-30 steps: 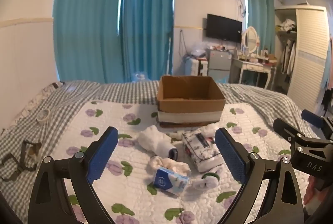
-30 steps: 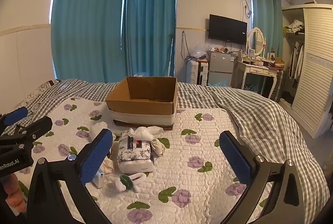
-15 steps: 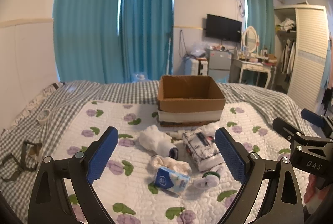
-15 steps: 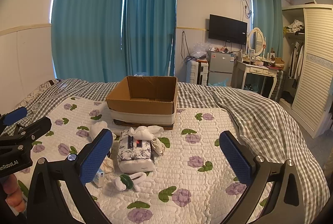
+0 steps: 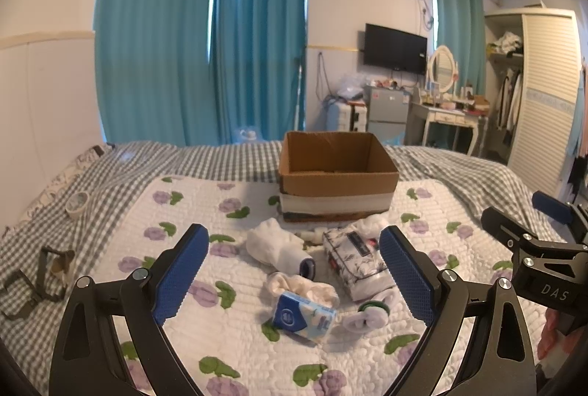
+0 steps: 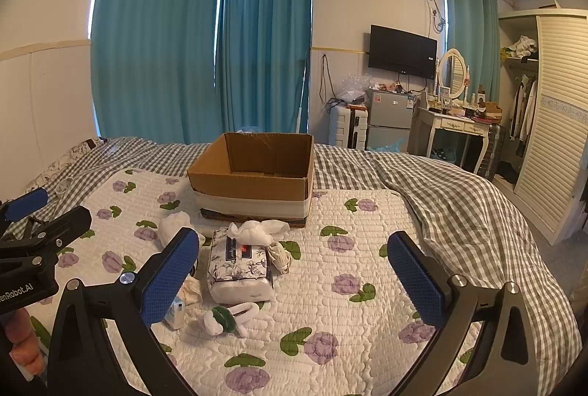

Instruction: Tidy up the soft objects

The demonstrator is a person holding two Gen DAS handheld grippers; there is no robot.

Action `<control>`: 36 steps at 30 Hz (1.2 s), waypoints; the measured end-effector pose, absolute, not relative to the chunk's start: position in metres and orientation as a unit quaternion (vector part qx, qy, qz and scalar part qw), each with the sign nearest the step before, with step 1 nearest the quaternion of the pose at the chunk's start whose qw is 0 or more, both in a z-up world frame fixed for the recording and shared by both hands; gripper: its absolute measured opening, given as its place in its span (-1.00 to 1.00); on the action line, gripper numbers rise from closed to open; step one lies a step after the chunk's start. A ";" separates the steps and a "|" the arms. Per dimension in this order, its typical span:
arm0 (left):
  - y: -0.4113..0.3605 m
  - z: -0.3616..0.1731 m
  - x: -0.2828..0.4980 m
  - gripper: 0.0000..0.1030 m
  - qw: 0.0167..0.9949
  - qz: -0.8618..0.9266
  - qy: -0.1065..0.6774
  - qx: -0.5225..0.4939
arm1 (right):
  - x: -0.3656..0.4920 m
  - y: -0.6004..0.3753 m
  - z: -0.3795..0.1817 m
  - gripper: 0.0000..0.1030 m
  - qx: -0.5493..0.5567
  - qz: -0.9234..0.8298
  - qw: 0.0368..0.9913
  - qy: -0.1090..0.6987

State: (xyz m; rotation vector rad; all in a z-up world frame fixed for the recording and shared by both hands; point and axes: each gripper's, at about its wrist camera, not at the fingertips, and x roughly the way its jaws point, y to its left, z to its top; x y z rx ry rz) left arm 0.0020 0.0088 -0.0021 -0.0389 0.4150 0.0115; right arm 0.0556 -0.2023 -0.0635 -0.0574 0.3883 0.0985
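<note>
An open cardboard box stands on the flowered quilt. In front of it lie a rolled white sock, a floral tissue pack, a small blue tissue pack, a crumpled white sock and a white sock roll with a green band. A crumpled white cloth rests on the floral pack. My left gripper is open and empty above the pile. My right gripper is open and empty, to the right of the pile.
A grey checked blanket covers the bed around the quilt. A tape roll and a dark strap lie at the left. A wardrobe, dressing table and fridge stand beyond the bed.
Both grippers have stayed open and almost still. The pile has shifted very slightly in the left wrist view.
</note>
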 end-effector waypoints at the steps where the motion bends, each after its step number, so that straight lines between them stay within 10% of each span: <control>1: 0.008 -0.002 0.002 0.86 0.978 0.006 0.206 -0.019 | 0.055 -0.204 -0.062 1.00 -0.028 0.049 0.980 0.193; 36: 0.015 0.001 -0.007 0.86 0.980 0.003 0.199 -0.018 | 0.051 -0.202 -0.063 1.00 -0.031 0.047 0.980 0.190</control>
